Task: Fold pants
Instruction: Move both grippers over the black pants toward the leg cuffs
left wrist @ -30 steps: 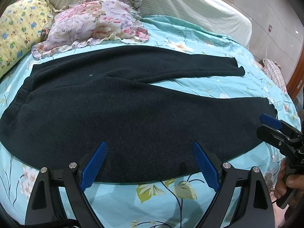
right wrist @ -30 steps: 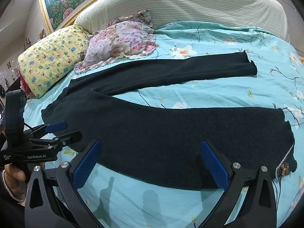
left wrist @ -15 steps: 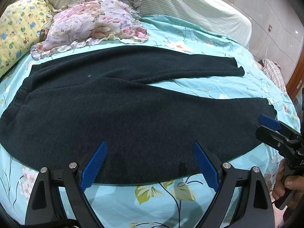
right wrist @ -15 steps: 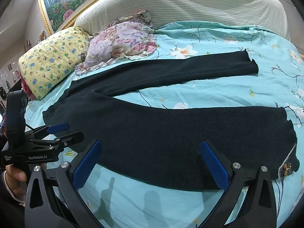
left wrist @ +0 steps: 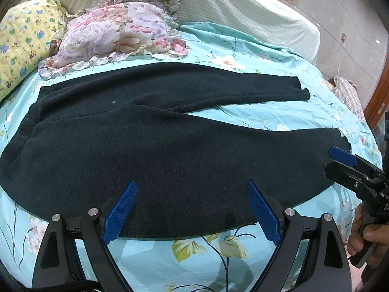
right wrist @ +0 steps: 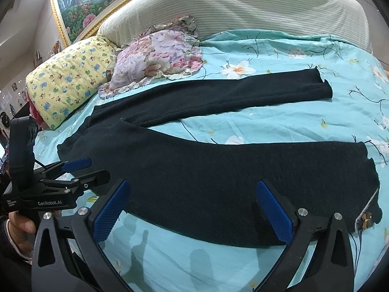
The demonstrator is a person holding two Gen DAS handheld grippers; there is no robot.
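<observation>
Dark pants (left wrist: pixel 170 146) lie flat on the bed, waistband to the left and both legs spread out to the right. My left gripper (left wrist: pixel 192 189) hovers open over the near edge of the near leg, around its thigh, with nothing between its fingers. My right gripper (right wrist: pixel 193 187) is open too, above the near leg (right wrist: pixel 218 165) toward its hem (right wrist: pixel 364 221), which carries a small ornament. Each gripper shows in the other's view, the right gripper (left wrist: pixel 340 163) by the hem and the left gripper (right wrist: pixel 80 170) near the waistband (right wrist: pixel 73 146).
A turquoise floral sheet (left wrist: pixel 279 114) covers the bed. A pink floral pillow (left wrist: pixel 116 34) and a yellow printed pillow (left wrist: pixel 22 48) lie beyond the pants by the striped headboard (right wrist: pixel 243 7). A plaid cloth (left wrist: pixel 347 92) and wooden furniture sit off the right side.
Both grippers have drifted only slightly over the near leg and stay open. The pants have not moved.
</observation>
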